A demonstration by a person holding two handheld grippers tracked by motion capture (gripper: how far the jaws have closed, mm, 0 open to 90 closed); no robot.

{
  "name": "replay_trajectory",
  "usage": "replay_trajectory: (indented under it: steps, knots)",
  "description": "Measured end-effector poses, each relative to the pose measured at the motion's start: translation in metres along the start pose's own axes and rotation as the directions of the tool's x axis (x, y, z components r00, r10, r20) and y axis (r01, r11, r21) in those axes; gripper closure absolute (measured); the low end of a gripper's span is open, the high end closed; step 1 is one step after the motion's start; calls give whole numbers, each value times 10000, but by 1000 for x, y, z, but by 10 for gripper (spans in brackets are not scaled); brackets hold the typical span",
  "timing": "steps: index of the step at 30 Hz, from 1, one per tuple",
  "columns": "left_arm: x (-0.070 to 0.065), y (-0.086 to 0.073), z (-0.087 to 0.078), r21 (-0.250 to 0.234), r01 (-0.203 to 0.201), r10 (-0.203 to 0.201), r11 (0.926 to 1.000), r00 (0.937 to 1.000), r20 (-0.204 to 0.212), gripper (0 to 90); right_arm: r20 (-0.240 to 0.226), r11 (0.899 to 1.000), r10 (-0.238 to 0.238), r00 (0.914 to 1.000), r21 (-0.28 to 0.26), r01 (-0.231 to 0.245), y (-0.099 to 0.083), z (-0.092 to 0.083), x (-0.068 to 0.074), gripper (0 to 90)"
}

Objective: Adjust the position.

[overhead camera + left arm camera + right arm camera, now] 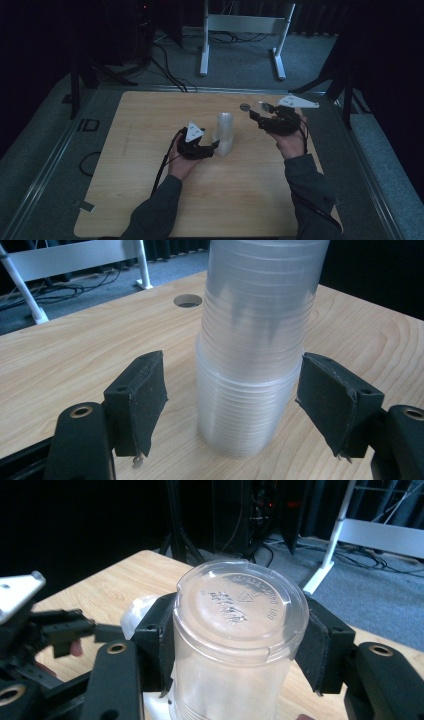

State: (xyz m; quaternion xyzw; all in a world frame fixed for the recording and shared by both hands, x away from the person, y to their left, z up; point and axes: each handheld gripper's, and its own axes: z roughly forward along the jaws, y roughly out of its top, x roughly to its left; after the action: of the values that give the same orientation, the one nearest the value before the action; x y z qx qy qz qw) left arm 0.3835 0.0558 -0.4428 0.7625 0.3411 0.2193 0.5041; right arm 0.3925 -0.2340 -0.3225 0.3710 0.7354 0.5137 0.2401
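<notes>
1. Judging by the two grips, the step in hand was taken to be the handling of one cup apart from the stack: whether it was being lifted away or brought back for nesting could not be told.
2. The right hand-held gripper (261,111) was seen clamped on a single clear cup (240,605), gripped on both sides just under its base, with the embossed base turned towards that gripper's camera.
3. The left hand-held gripper (212,147) was seen with its jaws apart and set low around the stack of clear cups (250,365), which stood upside down on the worktop (75,355) directly between them.
4. One pad (325,390) was seen at the stack's wall, while a gap was left between the stack and the other pad (145,390), so the stack was not judged to be gripped.
5. For the next move, a firm but gentle closing of the left jaws would be called for, since thin plastic is easily crushed.
6. The single cup would then need to be kept square to the stack or set down well clear of it.
</notes>
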Motion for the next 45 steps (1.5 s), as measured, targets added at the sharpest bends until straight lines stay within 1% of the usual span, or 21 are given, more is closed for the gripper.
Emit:
replay_trajectory:
  steps: [1, 5, 7, 11, 12, 15, 19, 20, 25, 27, 32, 35, 42, 44, 45]
  knots:
    - [-1, -1, -1, -26, 16, -16, 10000, 10000, 15, 274, 16, 10000, 23, 10000, 29, -23, -2, 0, -1, 408]
    - [-3, -2, -6, -3, -145, 145, 9999, 9999, 43, 275, 11, 9998, 164, 9999, 79, -164, -9, 0, -2, 408]
    - [-5, -3, -9, -9, -263, 263, 9997, 9996, 90, 275, -24, 9993, 282, 9996, 226, -282, -16, 2, -2, 410]
    - [-8, -2, -11, -28, -292, 292, 9996, 9994, 169, 275, 58, 9990, 274, 9996, 345, -276, -23, 3, -1, 409]
    - [-10, -1, -12, -16, -346, 346, 9994, 9992, 181, 276, 69, 9988, 339, 9994, 347, -341, -27, 2, -1, 408]
    - [-12, 0, -14, 35, -295, 294, 9996, 9988, 386, 303, 97, 9978, 497, 9987, 437, -501, -35, 1, 0, 407]
    - [-14, 0, -14, 51, -318, 316, 9995, 9986, 427, 303, 100, 9967, 579, 9983, 571, -584, -44, 2, 2, 407]
    - [-16, 1, -14, 89, -241, 236, 9997, 9985, 496, 302, 80, 9958, 636, 9979, 654, -640, -50, 3, 3, 406]
    - [-17, 1, -13, 178, -301, 291, 9994, 9981, 539, 298, 68, 9933, 859, 9963, 764, -862, -58, 4, 4, 406]
    - [-18, 2, -13, 181, -283, 271, 9994, 9976, 639, 296, 63, 9921, 954, 9954, 806, -956, -63, 5, 4, 406]
    - [-25, 2, -13, 171, -464, 450, 9988, 9963, 728, 311, -27, 9896, 1180, 9930, 830, -1174, -71, 5, 7, 407]
    - [-30, 3, -11, 260, -677, 655, 9974, 9948, 782, 318, -88, 9881, 1279, 9918, 875, -1266, -76, 7, 9, 406]
    - [-41, 6, -9, 135, -917, 899, 9957, 9912, 968, 318, -153, 9831, 1557, 9877, 995, -1534, -89, 10, 12, 407]
    - [-41, 6, -9, 135, -917, 899, 9957, 9912, 968, 318, -156, 9824, 1591, 9871, 1011, -1568, -90, 10, 12, 407]
    - [-45, 8, -7, 117, -1056, 1038, 9943, 9887, 1082, 318, -156, 9824, 1591, 9871, 1011, -1568, -90, 10, 12, 407]
